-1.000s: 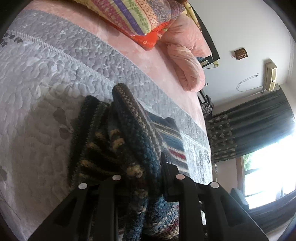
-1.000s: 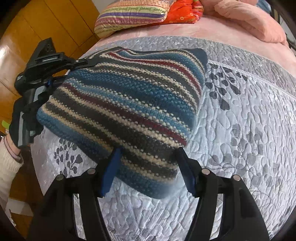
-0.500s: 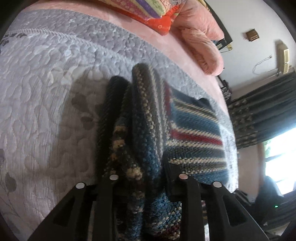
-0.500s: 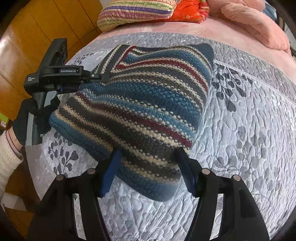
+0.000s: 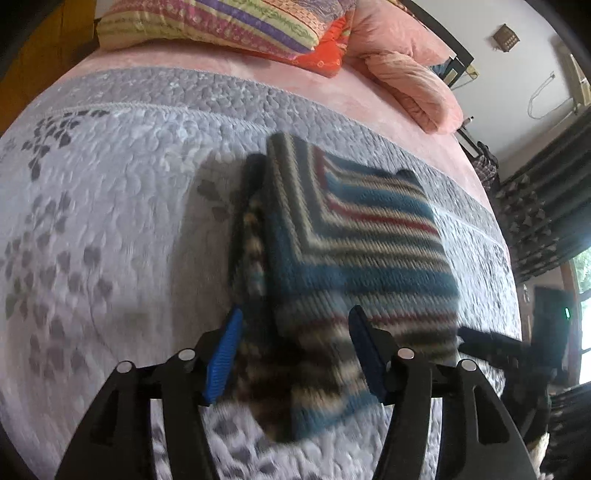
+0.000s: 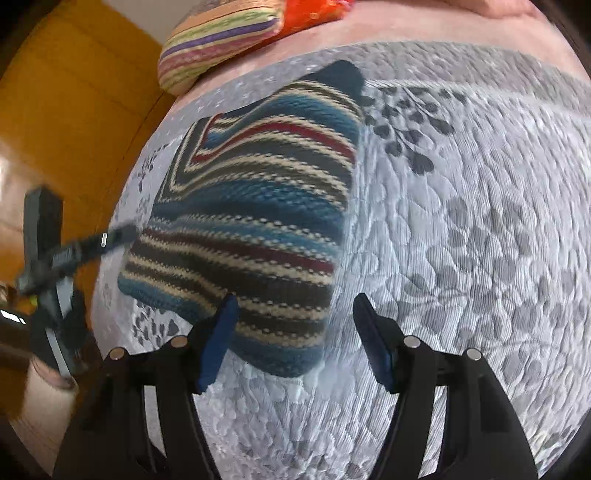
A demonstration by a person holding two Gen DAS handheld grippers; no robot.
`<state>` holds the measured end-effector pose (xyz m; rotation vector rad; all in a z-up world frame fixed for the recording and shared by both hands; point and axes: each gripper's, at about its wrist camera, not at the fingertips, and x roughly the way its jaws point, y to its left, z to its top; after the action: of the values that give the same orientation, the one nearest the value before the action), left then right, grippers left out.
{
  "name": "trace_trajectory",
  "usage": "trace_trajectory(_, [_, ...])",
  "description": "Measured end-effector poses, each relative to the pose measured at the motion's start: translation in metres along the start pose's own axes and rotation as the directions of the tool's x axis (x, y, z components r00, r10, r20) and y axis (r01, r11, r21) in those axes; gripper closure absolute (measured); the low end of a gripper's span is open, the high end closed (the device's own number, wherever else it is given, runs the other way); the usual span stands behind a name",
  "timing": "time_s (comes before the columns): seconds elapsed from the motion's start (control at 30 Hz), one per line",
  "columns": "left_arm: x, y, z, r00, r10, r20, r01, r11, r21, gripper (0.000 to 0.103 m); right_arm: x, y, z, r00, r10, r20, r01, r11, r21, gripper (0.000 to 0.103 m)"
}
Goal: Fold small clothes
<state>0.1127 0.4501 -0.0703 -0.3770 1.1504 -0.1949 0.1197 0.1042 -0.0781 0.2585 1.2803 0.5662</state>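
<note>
A single folded striped knit garment (image 5: 354, 258) lies on the grey quilted bedspread (image 5: 110, 221), its bands running blue, cream, dark brown and red. The left wrist view, blurred by motion, shows what the other does not: the stacked layers along one folded edge, the stripes meeting in a V near the top, and beyond the bed a white wall, dark curtains (image 5: 546, 206) and a bright window. The right wrist view gives the sharper look at the garment (image 6: 251, 221), a compact, roughly rectangular bundle with a dark blue corner poking out at its far end, printed leaf sprigs on the bedspread (image 6: 480, 240) beside it, and orange wooden panelling (image 6: 74, 110) to the side. Two grippers are in use. The left gripper (image 5: 293, 354) has its blue-padded fingers (image 5: 223, 354) spread apart, straddling the near edge of the garment without clamping it; it also appears blurred at the edge of the right wrist view (image 6: 74, 251), just beside the garment's side, with a pale sleeve (image 6: 44, 402) below it. The right gripper (image 6: 291, 343) is likewise parted, one blue finger (image 6: 218, 339) over the garment's near corner and the other over bare bedspread. At the head of the bed sit one multicoloured striped pillow (image 5: 214, 22), one orange-red cushion (image 5: 325, 55) and a pink rolled blanket (image 5: 413, 88).
</note>
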Motion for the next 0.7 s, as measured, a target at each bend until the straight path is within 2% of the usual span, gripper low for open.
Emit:
trace_trajectory(0.13, [0.003, -0.009, -0.017, 1.000, -0.026, -0.018, 0.025, 1.000, -0.017, 0.043, 0.011, -0.004, -0.001, 0.999, 0.023, -0.040, -0.021, 0.999, 0.047, 0.036])
trace_trajectory(0.2, [0.013, -0.013, -0.023, 0.999, 0.028, -0.036, -0.028, 1.000, -0.006, 0.047, 0.020, 0.000, -0.003, 0.998, 0.017, -0.062, -0.015, 0.999, 0.043, 0.036])
trace_trajectory(0.27, [0.024, -0.011, -0.027, 0.997, 0.043, -0.059, -0.042, 0.999, 0.002, 0.062, 0.028, 0.004, -0.004, 0.996, 0.016, -0.083, -0.013, 0.999, 0.038, 0.036])
trace_trajectory(0.3, [0.029, -0.009, -0.028, 0.996, 0.041, -0.077, -0.042, 0.999, -0.008, 0.075, 0.033, 0.006, -0.004, 0.995, 0.018, -0.095, -0.014, 0.999, 0.039, 0.036])
trace_trajectory(0.43, [0.035, 0.007, -0.025, 0.996, -0.032, -0.089, 0.024, 0.996, -0.088, 0.086, 0.043, 0.013, -0.004, 0.993, 0.014, -0.114, -0.010, 0.999, 0.034, 0.053])
trace_trajectory(0.53, [0.016, 0.012, -0.020, 0.999, -0.049, -0.022, 0.046, 0.994, -0.099, 0.088, 0.039, 0.019, -0.004, 0.994, 0.022, -0.107, -0.020, 0.999, 0.026, 0.064])
trace_trajectory(0.6, [0.001, 0.017, -0.014, 0.998, -0.063, 0.021, 0.065, 0.993, -0.098, 0.088, 0.037, 0.022, -0.003, 0.993, 0.055, -0.103, -0.052, 0.998, 0.033, 0.065])
trace_trajectory(0.7, [0.003, 0.024, -0.011, 0.998, -0.065, 0.004, 0.065, 0.993, -0.094, 0.088, 0.037, 0.026, -0.004, 0.994, 0.035, -0.102, -0.033, 0.999, 0.017, 0.067])
